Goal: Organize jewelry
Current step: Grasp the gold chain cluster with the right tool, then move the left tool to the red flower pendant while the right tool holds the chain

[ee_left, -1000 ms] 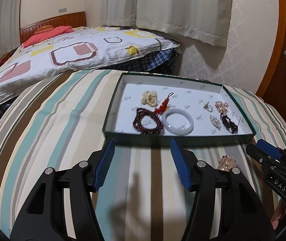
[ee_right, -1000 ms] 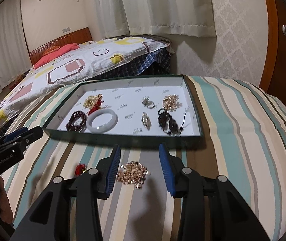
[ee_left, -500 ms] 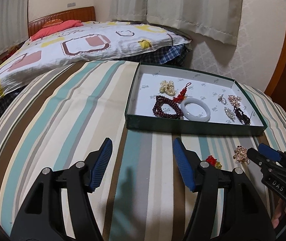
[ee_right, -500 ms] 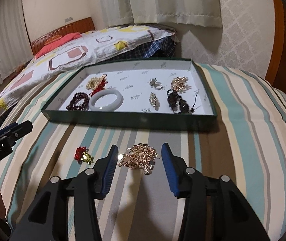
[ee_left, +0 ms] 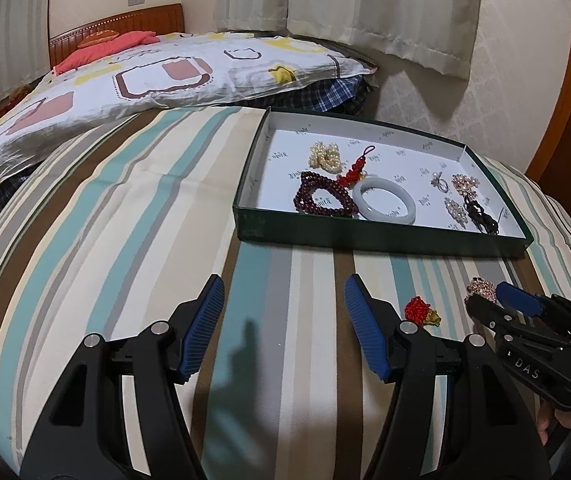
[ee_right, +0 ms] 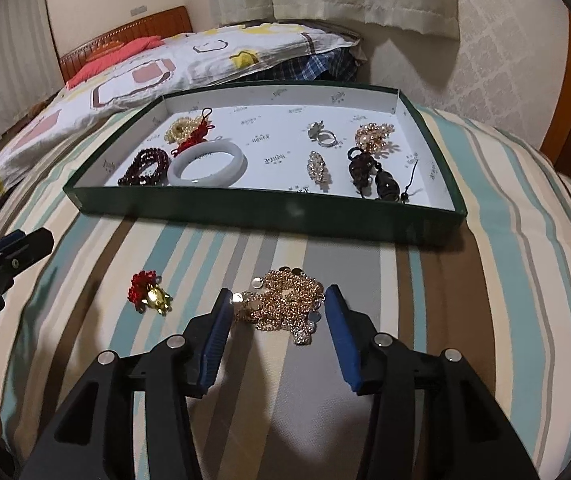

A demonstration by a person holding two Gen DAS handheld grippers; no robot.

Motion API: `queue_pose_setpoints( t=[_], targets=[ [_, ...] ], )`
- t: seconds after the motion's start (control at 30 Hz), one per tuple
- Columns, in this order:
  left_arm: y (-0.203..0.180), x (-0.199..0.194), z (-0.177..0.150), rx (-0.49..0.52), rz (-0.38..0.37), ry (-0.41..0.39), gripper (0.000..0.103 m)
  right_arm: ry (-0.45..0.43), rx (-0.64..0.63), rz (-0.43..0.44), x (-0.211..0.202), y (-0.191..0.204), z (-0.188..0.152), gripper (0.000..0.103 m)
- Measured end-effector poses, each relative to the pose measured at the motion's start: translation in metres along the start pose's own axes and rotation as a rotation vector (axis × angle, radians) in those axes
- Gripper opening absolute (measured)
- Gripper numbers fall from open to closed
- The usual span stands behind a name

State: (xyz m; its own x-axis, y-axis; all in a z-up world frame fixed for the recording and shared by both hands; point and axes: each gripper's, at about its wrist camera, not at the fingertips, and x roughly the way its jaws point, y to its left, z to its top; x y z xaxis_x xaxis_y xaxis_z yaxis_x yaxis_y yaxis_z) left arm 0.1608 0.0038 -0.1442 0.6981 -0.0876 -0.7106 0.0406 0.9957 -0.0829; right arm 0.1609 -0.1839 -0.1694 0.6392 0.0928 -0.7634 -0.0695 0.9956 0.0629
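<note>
Straddling the gold chain pile [ee_right: 283,300] on the striped bed [ee_right: 505,280] with blue pads apart and gripping nothing, the right claw [ee_right: 277,312] risks pinching only loose strands, which would spill short of the green tray [ee_right: 269,210].

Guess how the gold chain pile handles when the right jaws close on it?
The gold chain lies as a loose tangle of fine links and discs, so probably floppy: strands may dangle or slip out. It likely bunches rather than resists. The right gripper straddles it, jaws open, so a centred pinch seems best.
</note>
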Motion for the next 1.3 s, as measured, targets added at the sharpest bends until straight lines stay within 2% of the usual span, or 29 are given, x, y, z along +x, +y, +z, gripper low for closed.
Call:
queue_pose_setpoints(
  t=[0.1,0.23,0.63,0.93,1.0,1.13,1.3],
  targets=[
    [-0.002,0.001,-0.001,0.003,-0.005,0.005,0.061,-0.003,0.006,0.009,-0.001,-0.002,-0.001,0.028],
    [-0.005,0.001,-0.002,0.01,-0.01,0.008,0.061,-0.003,0.007,0.027,-0.002,-0.002,-0.002,0.019],
    [-0.013,0.007,-0.006,0.015,-0.029,0.03,0.061,-0.027,0.024,0.037,-0.01,-0.008,-0.001,0.016],
    [-0.04,0.014,-0.011,0.06,-0.073,0.055,0.061,-0.06,0.04,0.035,-0.021,-0.018,0.0,0.016],
    [-0.046,0.018,-0.013,0.069,-0.082,0.064,0.06,-0.063,0.045,0.037,-0.021,-0.021,0.0,0.016],
    [-0.058,0.022,-0.015,0.089,-0.11,0.083,0.052,-0.066,0.06,0.044,-0.02,-0.025,-0.002,0.016],
    [-0.074,0.028,-0.015,0.12,-0.133,0.09,0.051,-0.066,0.076,0.051,-0.019,-0.03,-0.003,0.016]
  ],
)
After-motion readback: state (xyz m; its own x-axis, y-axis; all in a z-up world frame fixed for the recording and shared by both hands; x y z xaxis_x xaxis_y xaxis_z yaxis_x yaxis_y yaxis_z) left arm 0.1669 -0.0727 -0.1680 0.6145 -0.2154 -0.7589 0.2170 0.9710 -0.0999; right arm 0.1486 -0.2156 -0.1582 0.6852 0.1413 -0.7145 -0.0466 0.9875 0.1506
